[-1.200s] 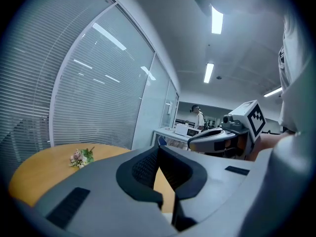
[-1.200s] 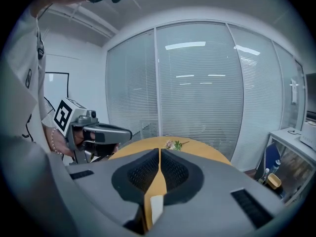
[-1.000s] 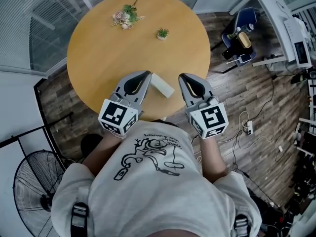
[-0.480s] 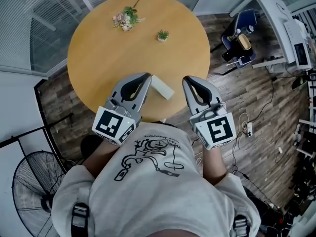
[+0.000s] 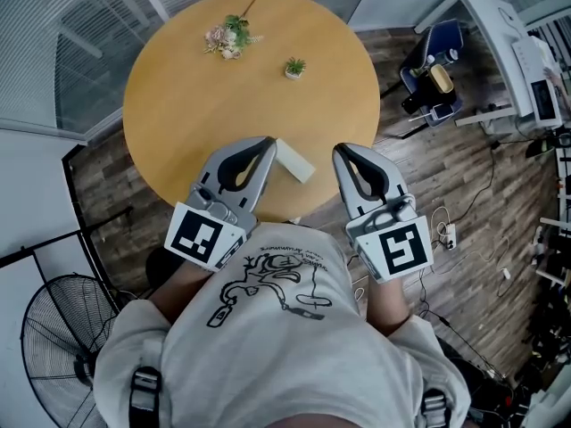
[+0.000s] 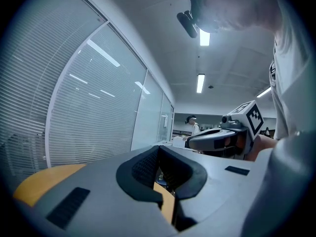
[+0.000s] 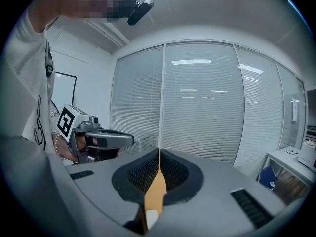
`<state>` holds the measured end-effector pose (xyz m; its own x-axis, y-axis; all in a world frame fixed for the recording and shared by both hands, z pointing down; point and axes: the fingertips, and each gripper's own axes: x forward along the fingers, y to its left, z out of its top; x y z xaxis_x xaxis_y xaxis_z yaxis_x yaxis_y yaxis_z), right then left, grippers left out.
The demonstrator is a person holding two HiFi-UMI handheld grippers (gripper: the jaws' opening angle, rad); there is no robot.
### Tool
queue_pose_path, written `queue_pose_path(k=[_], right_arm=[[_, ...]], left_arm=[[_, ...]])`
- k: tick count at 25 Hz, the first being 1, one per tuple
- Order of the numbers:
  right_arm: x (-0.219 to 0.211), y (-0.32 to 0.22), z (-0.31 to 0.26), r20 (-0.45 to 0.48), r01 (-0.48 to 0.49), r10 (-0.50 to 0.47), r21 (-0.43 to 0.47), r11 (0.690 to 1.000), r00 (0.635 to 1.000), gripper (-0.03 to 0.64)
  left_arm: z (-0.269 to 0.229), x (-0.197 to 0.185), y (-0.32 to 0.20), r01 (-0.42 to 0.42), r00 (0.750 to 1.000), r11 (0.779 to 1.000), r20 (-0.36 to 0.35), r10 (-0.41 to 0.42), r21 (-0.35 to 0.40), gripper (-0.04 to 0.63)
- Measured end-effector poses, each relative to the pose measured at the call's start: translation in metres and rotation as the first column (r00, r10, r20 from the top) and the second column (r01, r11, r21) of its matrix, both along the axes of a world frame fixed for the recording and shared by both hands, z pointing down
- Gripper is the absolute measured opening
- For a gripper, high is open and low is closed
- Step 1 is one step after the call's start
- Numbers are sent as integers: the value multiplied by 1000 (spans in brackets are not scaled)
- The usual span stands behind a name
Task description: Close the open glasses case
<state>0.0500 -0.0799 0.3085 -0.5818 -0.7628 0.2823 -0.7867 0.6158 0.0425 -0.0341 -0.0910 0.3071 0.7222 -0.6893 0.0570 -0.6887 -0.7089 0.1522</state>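
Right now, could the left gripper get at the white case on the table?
Probably yes. The left gripper appears right beside the white case near the table edge, with nothing between them; the flowers and small plant lie far across. Its jaws are shut, though.

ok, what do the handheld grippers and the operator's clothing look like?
Both the left gripper and right gripper are grey, tapered two-jaw shells with black textured pads. Each carries a white cube with black square markers. No cables visible. Operator wears a white short-sleeved T-shirt with a black line drawing.
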Motion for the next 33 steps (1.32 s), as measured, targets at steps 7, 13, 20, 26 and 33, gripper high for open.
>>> queue_pose_path(k=[7,13,20,26,33], right_arm=[[-2,3,-8,8,9,-10,16,1000,1000,18],[-3,3,-9,11,14,-14,22,1000,1000,18],[1,3,-9,5,-7,7,11,1000,1000,18],[-3,-2,-24,71,-18,13,70,997,997,17],[1,3,-15,8,-5,5,18,1000,1000,15]], left_arm=[[-9,-1,2,3,1000,1000,-3,-3,19,21],[-12,0,2,0,1000,1000,-5,1,26,21],[-13,2,3,-3,1000,1000,-1,3,27,21],[-14,4,3,-8,1000,1000,-3,8,24,21],[-16,4,3,-9,1000,1000,0,9,17,21]])
